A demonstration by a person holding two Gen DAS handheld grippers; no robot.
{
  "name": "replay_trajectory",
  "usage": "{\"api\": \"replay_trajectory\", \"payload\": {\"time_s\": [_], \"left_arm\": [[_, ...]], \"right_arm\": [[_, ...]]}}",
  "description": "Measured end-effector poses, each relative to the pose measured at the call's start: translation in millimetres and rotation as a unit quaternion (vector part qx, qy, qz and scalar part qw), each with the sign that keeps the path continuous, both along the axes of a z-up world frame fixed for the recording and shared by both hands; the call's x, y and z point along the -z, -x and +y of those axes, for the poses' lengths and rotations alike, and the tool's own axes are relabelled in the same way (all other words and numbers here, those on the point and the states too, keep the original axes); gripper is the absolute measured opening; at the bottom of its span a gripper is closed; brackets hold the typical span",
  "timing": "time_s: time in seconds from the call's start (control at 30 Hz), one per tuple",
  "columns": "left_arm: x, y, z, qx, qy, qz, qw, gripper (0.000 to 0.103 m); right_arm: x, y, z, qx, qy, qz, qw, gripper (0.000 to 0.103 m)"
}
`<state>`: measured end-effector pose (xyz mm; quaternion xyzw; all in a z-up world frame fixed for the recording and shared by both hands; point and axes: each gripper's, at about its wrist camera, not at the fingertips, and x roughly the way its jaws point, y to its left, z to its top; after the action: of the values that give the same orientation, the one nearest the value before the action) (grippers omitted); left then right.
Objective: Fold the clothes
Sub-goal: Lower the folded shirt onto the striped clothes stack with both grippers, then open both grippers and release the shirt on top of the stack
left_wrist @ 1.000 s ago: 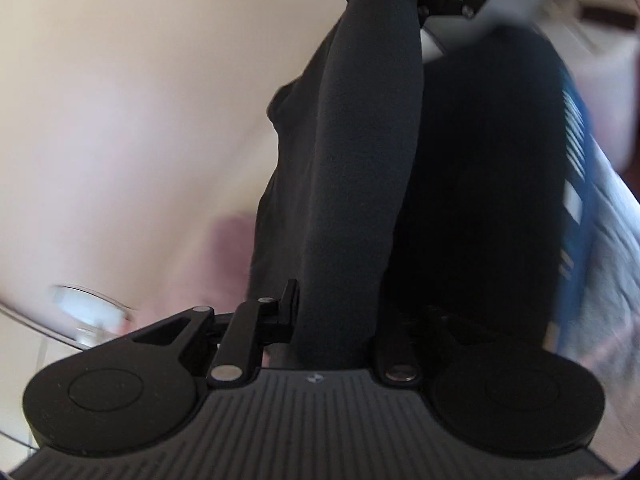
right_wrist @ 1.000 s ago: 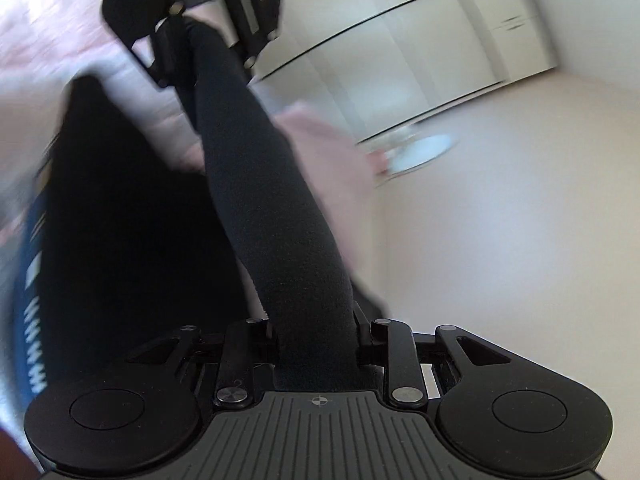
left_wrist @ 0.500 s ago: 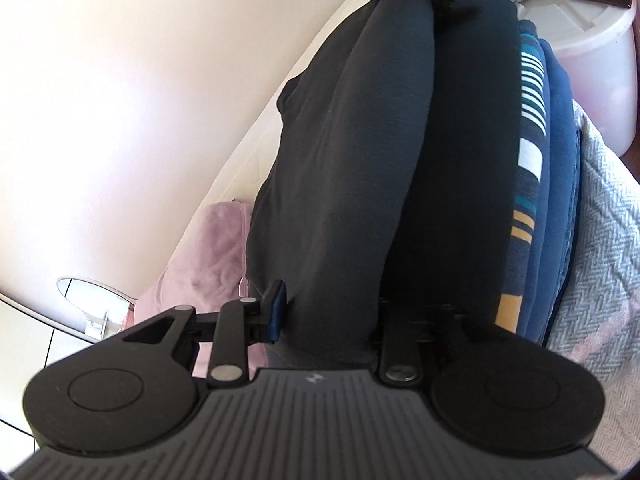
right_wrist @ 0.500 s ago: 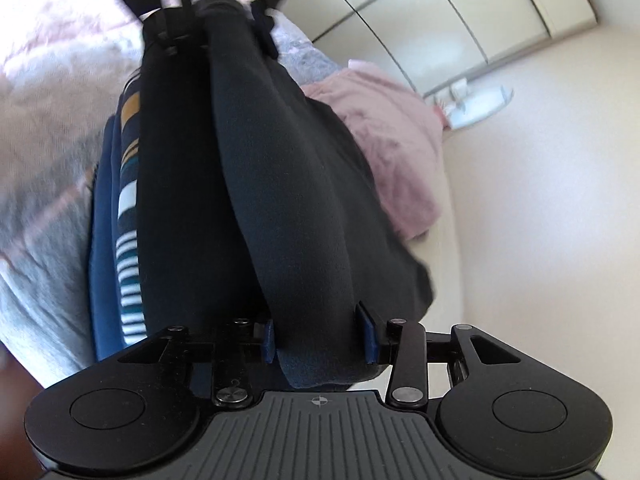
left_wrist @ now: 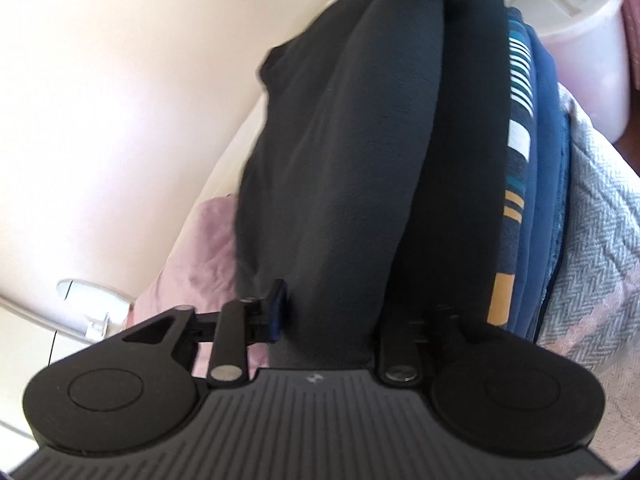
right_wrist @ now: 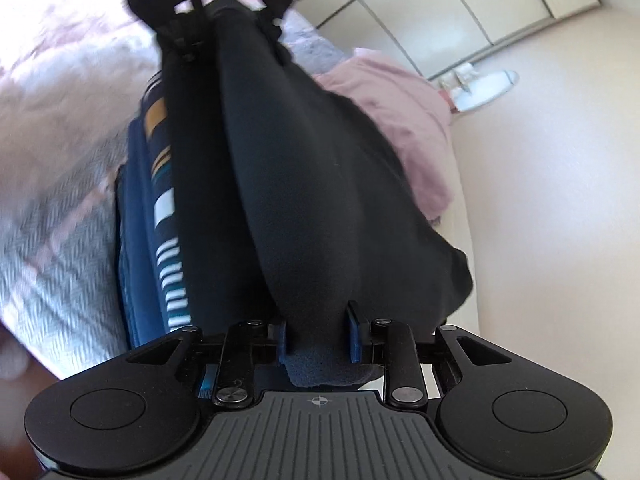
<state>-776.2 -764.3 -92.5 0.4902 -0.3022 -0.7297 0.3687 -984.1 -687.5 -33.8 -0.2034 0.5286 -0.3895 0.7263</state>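
The right hand-held gripper point(right_wrist: 318, 334) pinches a thick fold of the black garment point(right_wrist: 296, 200) between its two blue pads point(right_wrist: 353, 330), a stub of dark cloth poking back past them toward the camera. The left hand-held gripper point(left_wrist: 326, 320) has the other end of the same black garment point(left_wrist: 340, 160) running through its jaws; one blue pad point(left_wrist: 277, 312) lies against the cloth on one side, while the opposite finger is lost in dark fabric, so I cannot tell for certain how tightly it is closed, though the cloth looks held. The garment stretches as a long rolled band from one hand-held gripper to the other, each wrist view showing the opposite tool at the far end, with a loose flap hanging off to the side. It lies just over a stack of folded clothes: a striped piece point(right_wrist: 166, 216) with white, teal and orange bars, and under it a blue garment point(right_wrist: 134, 248). The stack rests on a grey herringbone blanket point(left_wrist: 596, 232) covering a bed. A pink garment point(right_wrist: 400, 120) sits crumpled just beyond the black one, near the edge. A white tub point(left_wrist: 580, 40) stands past the stack in the left view.
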Motion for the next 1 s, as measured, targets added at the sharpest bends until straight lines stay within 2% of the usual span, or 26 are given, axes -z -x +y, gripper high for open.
{"api": "replay_trajectory", "payload": {"time_s": [0.13, 0.2, 0.27, 0.33, 0.43, 0.5, 0.53, 0.6, 0.67, 0.77, 0.83, 0.9, 0.97, 1.0], "left_arm": [[-11.9, -3.0, 13.2, 0.001, 0.012, 0.024, 0.9996, 0.037], [-8.5, 2.1, 9.4, 0.001, -0.004, 0.025, 0.9997, 0.035], [-3.1, 8.5, 2.1, -0.003, -0.024, 0.023, 0.9994, 0.018], [-1.6, 13.1, -3.1, -0.008, -0.034, 0.025, 0.9991, 0.016], [-10.0, 15.0, 0.7, -0.012, -0.041, 0.04, 0.9983, 0.015], [-2.0, 19.7, -3.6, -0.017, -0.058, 0.043, 0.9972, 0.017], [4.8, 26.6, 1.4, -0.021, -0.063, 0.042, 0.9969, 0.017], [4.6, 54.8, 7.2, -0.026, -0.059, 0.037, 0.9972, 0.015], [0.6, 77.9, 9.4, -0.032, -0.055, 0.034, 0.9974, 0.016], [0.2, 81.5, 15.1, -0.044, -0.058, 0.043, 0.9964, 0.02], [2.5, 85.1, 15.6, -0.047, -0.06, 0.045, 0.9961, 0.021], [1.0, 93.1, 12.6, -0.048, -0.06, 0.047, 0.996, 0.022], [-5.2, 83.1, 13.9, -0.049, -0.061, 0.051, 0.9956, 0.025], [-7.5, 81.3, 14.2, -0.049, -0.061, 0.054, 0.9955, 0.026]], "right_arm": [[-7.3, 6.7, 7.6, 0.007, 0.0, 0.0, 1.0, 0.028], [-7.7, 7.5, 6.9, 0.013, -0.007, -0.011, 1.0, 0.028], [-7.2, 7.5, 4.6, 0.021, -0.017, -0.027, 0.999, 0.028], [-10.4, 5.7, 6.4, 0.023, -0.023, -0.034, 0.999, 0.026], [-17.1, 2.1, 11.3, 0.025, -0.03, -0.041, 0.998, 0.025], [-21.7, -0.3, 14.5, 0.025, -0.035, -0.046, 0.998, 0.025], [-23.9, -1.5, 16.1, 0.026, -0.038, -0.048, 0.998, 0.025], [-8.6, -6.2, 17.5, 0.023, -0.043, -0.034, 0.998, 0.026], [1.4, -10.6, 20.4, 0.019, -0.026, -0.015, 0.999, 0.03], [-6.3, -8.4, 24.2, 0.02, -0.013, -0.025, 0.999, 0.04], [-7.5, -6.9, 23.5, 0.021, -0.005, -0.018, 1.0, 0.05], [-9.8, -8.6, 21.7, 0.024, -0.001, -0.019, 1.0, 0.051], [-12.5, -11.3, 19.4, 0.028, 0.003, -0.023, 0.999, 0.053], [-13.8, -12.7, 18.3, 0.03, 0.005, -0.025, 0.999, 0.058]]}}
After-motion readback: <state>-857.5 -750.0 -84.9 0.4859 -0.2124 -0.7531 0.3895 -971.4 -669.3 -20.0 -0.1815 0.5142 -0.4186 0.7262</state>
